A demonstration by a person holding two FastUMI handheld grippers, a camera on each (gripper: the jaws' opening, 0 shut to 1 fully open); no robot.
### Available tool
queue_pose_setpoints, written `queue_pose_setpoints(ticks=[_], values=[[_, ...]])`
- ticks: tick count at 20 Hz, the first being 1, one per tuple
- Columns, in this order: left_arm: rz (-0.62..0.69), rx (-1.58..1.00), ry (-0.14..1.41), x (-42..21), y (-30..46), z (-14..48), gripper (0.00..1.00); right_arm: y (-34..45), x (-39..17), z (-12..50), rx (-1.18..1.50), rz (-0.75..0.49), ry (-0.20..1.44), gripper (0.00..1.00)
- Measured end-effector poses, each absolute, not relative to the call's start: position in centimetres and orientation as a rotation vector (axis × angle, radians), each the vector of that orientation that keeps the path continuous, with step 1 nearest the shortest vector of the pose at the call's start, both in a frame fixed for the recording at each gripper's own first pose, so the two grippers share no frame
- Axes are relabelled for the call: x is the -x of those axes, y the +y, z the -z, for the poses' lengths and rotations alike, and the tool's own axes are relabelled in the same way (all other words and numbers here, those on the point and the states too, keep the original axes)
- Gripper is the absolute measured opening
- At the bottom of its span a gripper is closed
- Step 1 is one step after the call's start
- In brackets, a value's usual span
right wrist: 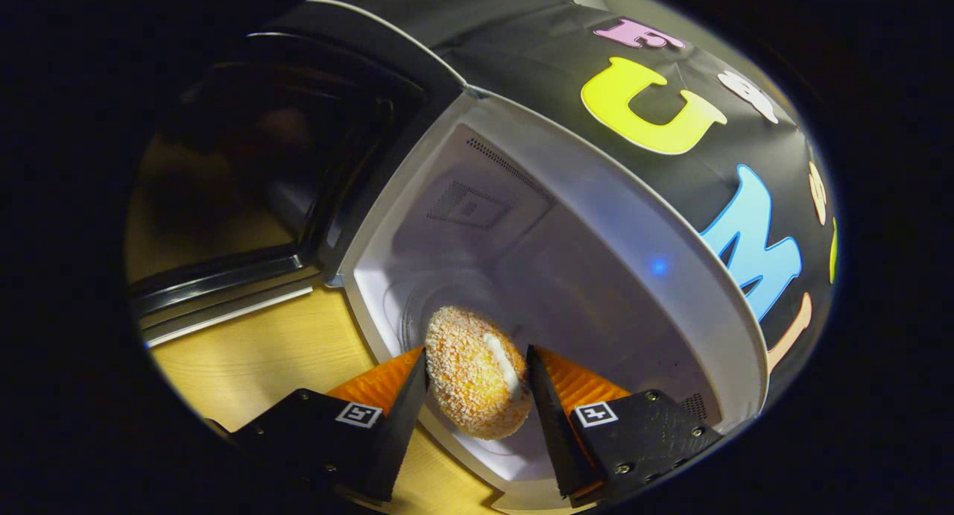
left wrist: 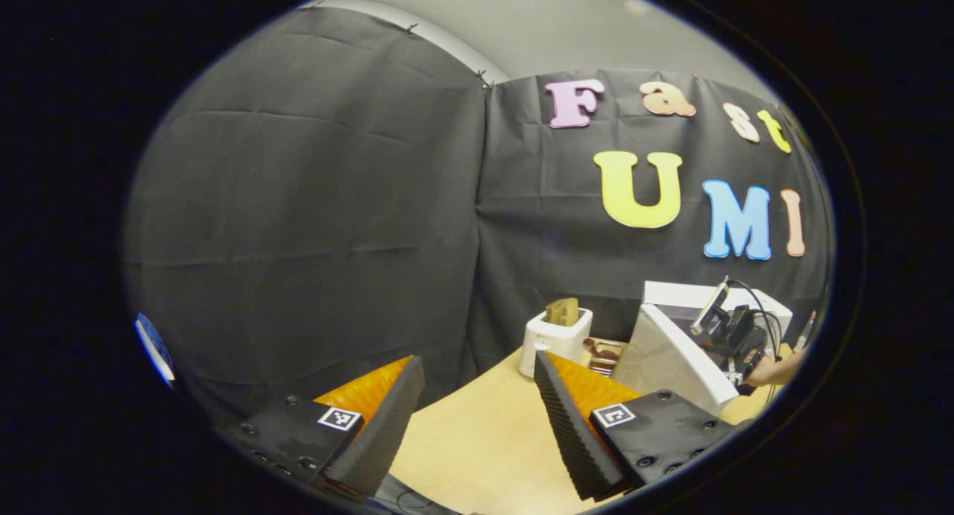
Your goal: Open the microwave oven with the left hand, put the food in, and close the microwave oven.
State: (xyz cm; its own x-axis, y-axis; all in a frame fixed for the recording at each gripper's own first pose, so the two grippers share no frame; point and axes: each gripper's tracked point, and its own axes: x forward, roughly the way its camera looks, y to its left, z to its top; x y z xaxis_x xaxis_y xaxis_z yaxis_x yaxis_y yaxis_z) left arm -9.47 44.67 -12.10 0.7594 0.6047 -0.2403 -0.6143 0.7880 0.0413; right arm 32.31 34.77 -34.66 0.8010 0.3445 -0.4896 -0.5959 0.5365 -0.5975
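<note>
Pinched between the two fingers of the right gripper [right wrist: 477,370] is one round, crumb-coated pastry [right wrist: 477,373] with a white streak on its side; both ridged pads press against it, one from the left and one from the right. Each finger carries one small square marker, so two show in the right gripper view. The pastry hangs at the mouth of the microwave oven [right wrist: 596,202], just over the near edge of its white cavity. One vent grille sits on the far inner wall, and one small blue light glows on the right inner wall. To the left the oven's dark door [right wrist: 253,165] stands swung wide open above the wooden table [right wrist: 276,351].

Farther off, the left gripper [left wrist: 477,396] holds nothing, its two fingers spread well apart over the same table [left wrist: 477,440] (again one marker on each). Its camera takes in what the right one does not: one white toaster [left wrist: 555,336] at the far edge of the table with one brown slice standing in its slot, and just right of it a small tray [left wrist: 604,355] whose contents are too small to tell. Further right is the microwave oven [left wrist: 715,299] seen from outside, its open door [left wrist: 671,362] angled toward the camera, with the right gripper [left wrist: 727,329] and the person's hand [left wrist: 771,370] at the opening.
</note>
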Motion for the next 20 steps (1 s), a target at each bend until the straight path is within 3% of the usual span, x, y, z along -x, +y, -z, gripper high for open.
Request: queue_pose_setpoints(ticks=[5,8,20], values=[[-0.659,0.055,0.247,9.2,44.9,12.3,0.97,35.0,-33.2,35.4,0.865,-0.555,0.327,0.81],[-0.644,0.047,0.234,8.9,44.7,11.9,0.96,34.7,-32.9,34.2,0.858,-0.540,0.304,0.98],[-0.503,0.069,0.222,4.7,40.3,14.5,0.98,31.9,-26.5,23.5,0.580,-0.536,0.212,0.98]])
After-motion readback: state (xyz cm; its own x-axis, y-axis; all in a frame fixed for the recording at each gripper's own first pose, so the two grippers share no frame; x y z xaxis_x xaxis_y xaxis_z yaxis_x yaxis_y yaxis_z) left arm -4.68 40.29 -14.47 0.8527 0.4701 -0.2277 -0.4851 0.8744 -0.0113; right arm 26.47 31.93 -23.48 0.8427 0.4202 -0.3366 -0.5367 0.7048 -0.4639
